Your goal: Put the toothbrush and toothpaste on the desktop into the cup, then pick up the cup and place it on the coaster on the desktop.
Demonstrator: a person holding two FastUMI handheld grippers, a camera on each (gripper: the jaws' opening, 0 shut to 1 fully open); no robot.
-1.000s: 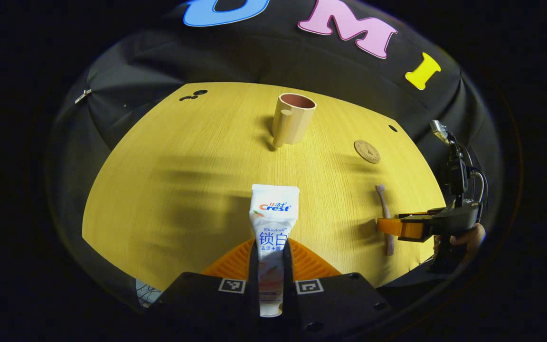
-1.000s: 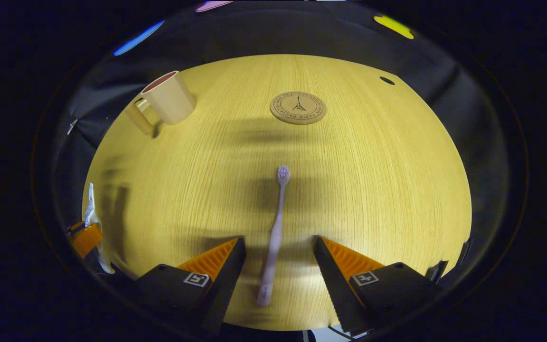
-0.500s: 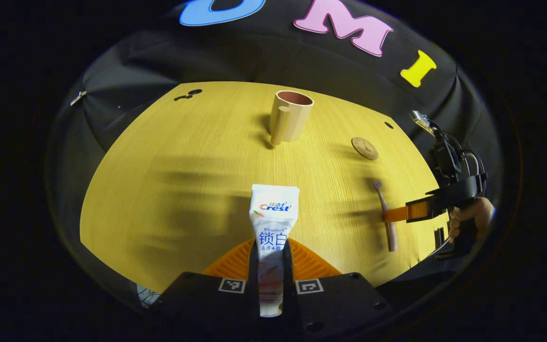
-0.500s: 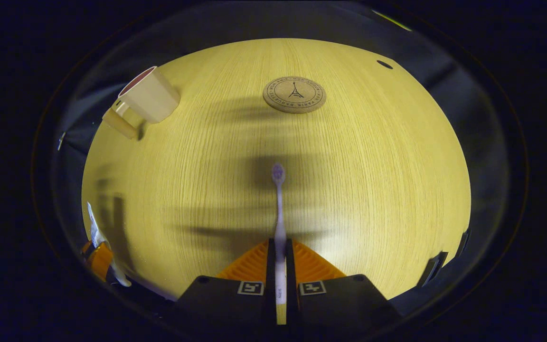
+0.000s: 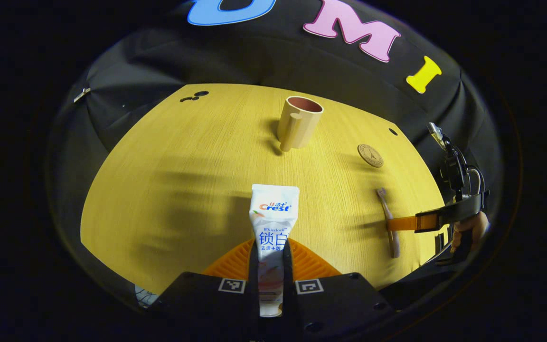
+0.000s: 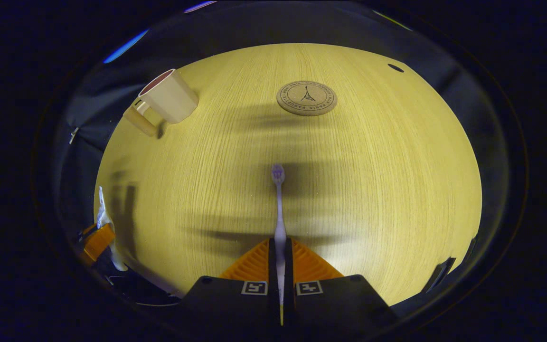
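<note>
Both grippers are closed on their loads. Left gripper (image 5: 271,247) pinches the toothpaste (image 5: 273,223) between its two fingers, cap end down between them and the flat crimped end pointing forward over the desk (image 5: 183,180); whether the tube touches the wood cannot be told. Right gripper (image 6: 280,247) clamps the toothbrush (image 6: 278,209) by the lower handle, the neck and bristle head running straight ahead over the wood, with a dark shadow lying beside the head. In the left gripper view the right gripper (image 5: 404,223) shows far to the right, reaching in from the desk's edge with its fingers across the toothbrush (image 5: 389,222), and a hand (image 5: 468,230) grips its handle below a bundle of cables. In the right gripper view the left gripper (image 6: 98,240) sits at the lower left edge with the toothpaste (image 6: 102,216) sticking up from it. The cup (image 5: 299,122) stands upright at the far side of the desk, handle turned toward the left gripper view's camera, mouth open. The coaster (image 5: 370,155), a round cork disc, lies flat to the right of the cup and well apart from it; in the right gripper view the coaster (image 6: 307,98) sits ahead of the brush head, with the cup (image 6: 166,102) off to the far left.
</note>
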